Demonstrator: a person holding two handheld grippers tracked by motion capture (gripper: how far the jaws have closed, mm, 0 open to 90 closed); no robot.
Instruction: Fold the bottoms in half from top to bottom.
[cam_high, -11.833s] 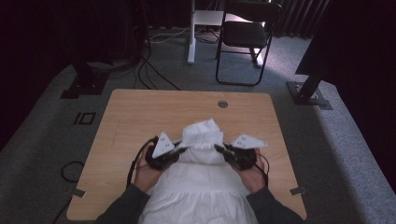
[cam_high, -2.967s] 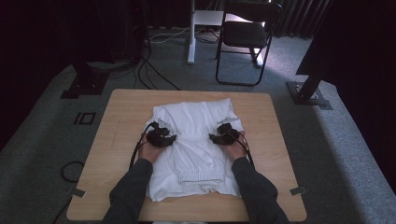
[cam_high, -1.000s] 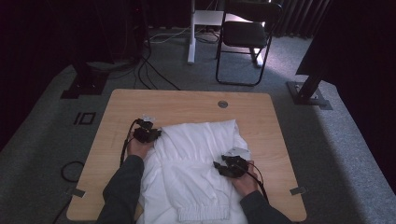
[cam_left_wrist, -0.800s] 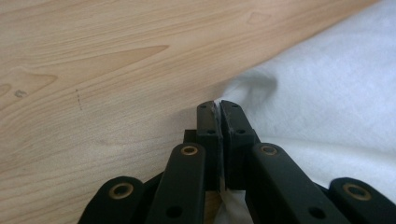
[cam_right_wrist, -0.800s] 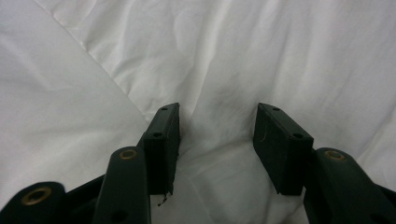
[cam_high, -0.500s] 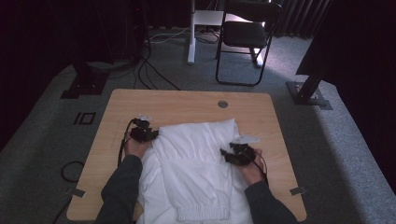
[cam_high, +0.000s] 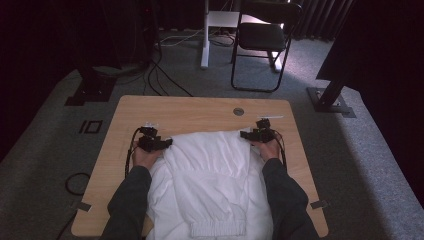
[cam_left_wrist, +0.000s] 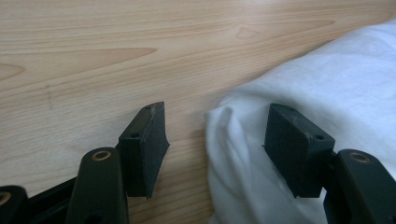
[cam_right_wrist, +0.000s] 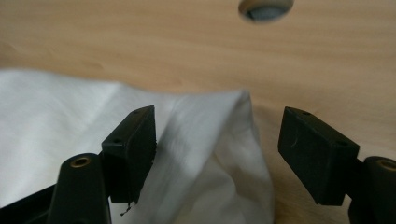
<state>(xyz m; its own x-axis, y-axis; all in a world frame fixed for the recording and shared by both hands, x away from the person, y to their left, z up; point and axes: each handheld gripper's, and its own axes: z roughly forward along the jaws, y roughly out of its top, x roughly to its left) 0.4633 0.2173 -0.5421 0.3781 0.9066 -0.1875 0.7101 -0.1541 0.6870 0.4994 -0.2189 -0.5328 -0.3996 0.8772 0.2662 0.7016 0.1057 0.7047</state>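
Both tools, left tool (cam_high: 161, 143) and right tool (cam_high: 248, 134), gape wide at the far corners of the garment (cam_high: 207, 170), apparently placed to pinch and spread it flat on the table (cam_high: 200, 110).

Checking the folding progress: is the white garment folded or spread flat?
Folded, at least partly: the white garment lies on the table with its sides turned in, a ribbed hem at the near end. Both grippers sit open at its far corners.

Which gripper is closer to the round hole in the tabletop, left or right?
Right. The right gripper sits just below and beside the round hole, at the white garment's far right corner. The left gripper is across the garment, farther off.
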